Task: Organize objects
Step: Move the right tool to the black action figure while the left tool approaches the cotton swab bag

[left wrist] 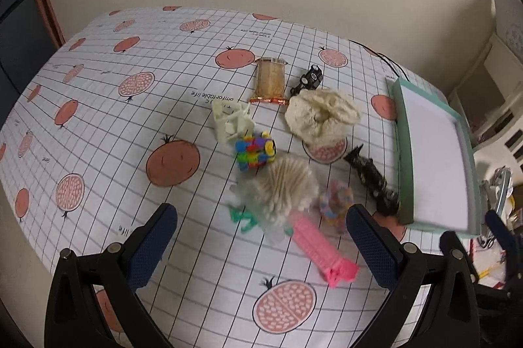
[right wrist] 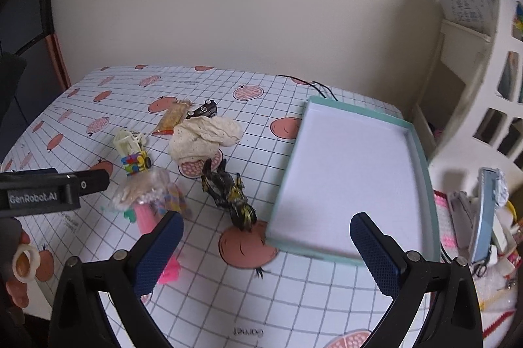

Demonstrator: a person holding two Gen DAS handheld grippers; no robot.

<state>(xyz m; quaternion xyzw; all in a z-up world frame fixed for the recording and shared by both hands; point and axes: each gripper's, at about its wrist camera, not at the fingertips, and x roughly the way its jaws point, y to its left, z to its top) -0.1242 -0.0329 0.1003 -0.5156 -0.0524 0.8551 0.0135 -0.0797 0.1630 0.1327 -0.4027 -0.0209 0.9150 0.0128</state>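
A loose cluster of small items lies mid-table: a bag of cotton swabs, a pink ribbed packet, a multicoloured block toy, a cream plastic piece, a cream cloth, a snack packet, a black toy car and a black-and-yellow figure. A shallow teal-rimmed tray with a white floor sits right of them. My left gripper hovers open above the swabs and pink packet. My right gripper hangs open over the tray's near left corner, close to the figure.
The table carries a grid-and-pomegranate cloth. A wall stands behind it and a black cable trails at the back. White shelving and assorted clutter crowd the right side. A hand holds the left tool.
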